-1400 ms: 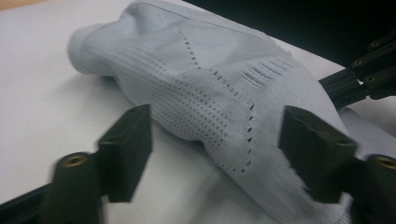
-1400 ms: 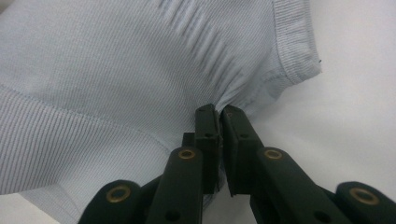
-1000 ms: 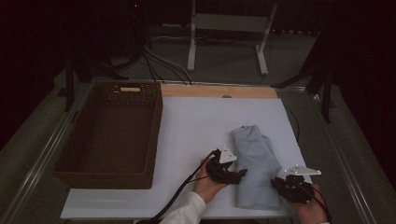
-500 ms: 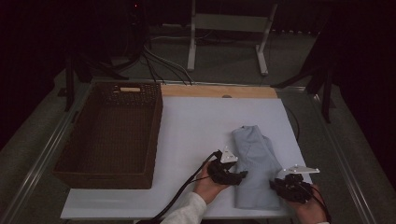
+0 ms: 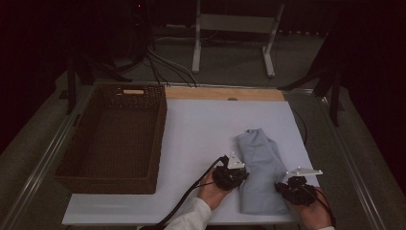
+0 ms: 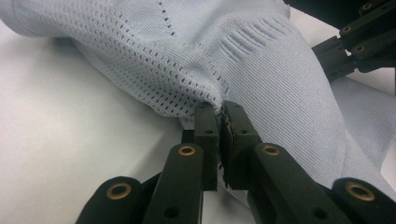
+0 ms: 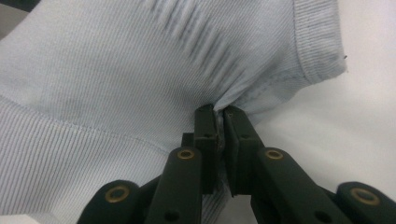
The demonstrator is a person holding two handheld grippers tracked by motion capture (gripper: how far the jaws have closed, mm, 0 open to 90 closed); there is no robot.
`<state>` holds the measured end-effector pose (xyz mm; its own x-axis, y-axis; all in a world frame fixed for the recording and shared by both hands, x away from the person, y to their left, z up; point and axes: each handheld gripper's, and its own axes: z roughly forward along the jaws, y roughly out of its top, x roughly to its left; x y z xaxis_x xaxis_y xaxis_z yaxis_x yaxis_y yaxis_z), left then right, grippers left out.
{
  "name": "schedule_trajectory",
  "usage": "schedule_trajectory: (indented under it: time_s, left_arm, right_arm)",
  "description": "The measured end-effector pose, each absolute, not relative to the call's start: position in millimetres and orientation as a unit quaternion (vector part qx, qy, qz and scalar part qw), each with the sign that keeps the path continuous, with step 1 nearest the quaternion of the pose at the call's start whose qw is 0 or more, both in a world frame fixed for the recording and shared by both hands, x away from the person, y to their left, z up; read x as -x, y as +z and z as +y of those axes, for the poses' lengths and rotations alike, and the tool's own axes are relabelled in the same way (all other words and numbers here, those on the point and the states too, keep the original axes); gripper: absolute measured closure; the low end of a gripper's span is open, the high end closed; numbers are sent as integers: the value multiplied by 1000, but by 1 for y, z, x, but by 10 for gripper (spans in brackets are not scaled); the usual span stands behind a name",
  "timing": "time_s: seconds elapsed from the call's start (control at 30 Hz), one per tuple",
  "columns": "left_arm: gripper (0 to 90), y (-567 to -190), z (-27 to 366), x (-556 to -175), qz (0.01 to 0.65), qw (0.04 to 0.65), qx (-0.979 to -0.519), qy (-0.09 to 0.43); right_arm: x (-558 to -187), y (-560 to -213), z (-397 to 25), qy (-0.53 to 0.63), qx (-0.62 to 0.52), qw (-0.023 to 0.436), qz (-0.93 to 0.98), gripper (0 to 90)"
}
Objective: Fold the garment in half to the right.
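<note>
A pale blue knitted garment (image 5: pixel 261 165) lies folded on the white table top (image 5: pixel 206 134), right of centre. My left gripper (image 5: pixel 241 176) is at its left edge, shut on a pinch of the knit fabric (image 6: pixel 196 70); the left gripper (image 6: pixel 219 109) jaws press together on the cloth. My right gripper (image 5: pixel 281 188) is at the garment's near right edge. In the right gripper view the right gripper (image 7: pixel 219 112) is shut on the garment (image 7: pixel 140 70) near its ribbed hem. The other gripper's black jaws (image 6: pixel 359 42) show at the upper right of the left gripper view.
A dark wicker basket (image 5: pixel 81 158) stands on the left of the table, with a handle hole in its far wall. A wooden strip (image 5: pixel 225 93) runs along the far edge. Cables (image 5: pixel 191 196) trail from the left gripper toward the near edge.
Both hands have shifted slightly toward the near edge while still holding the garment. The garment looks nearly unchanged.
</note>
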<state>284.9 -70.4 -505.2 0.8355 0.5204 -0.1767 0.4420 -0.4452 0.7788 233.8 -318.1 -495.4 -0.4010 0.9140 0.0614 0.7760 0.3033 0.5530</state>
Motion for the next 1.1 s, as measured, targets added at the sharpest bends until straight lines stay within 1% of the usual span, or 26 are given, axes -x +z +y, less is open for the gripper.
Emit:
schedule_trajectory:
  time_s: [0.27,0.47,0.9,1.1]
  left_arm:
    - [867,-503,-58,-285,294,445,-844,57]
    - [867,-502,-44,-285,303,445,-840,66]
    - [865,-503,-15,-286,329,443,-831,75]
    - [816,-502,-14,-285,328,447,-829,80]
  right_arm:
    - [-244,-496,-312,261,-525,140,798,851]
    - [-254,-497,-300,267,-508,147,806,851]
    - [-268,-497,-272,277,-480,145,820,849]
    - [-265,-493,-272,283,-484,146,815,835]
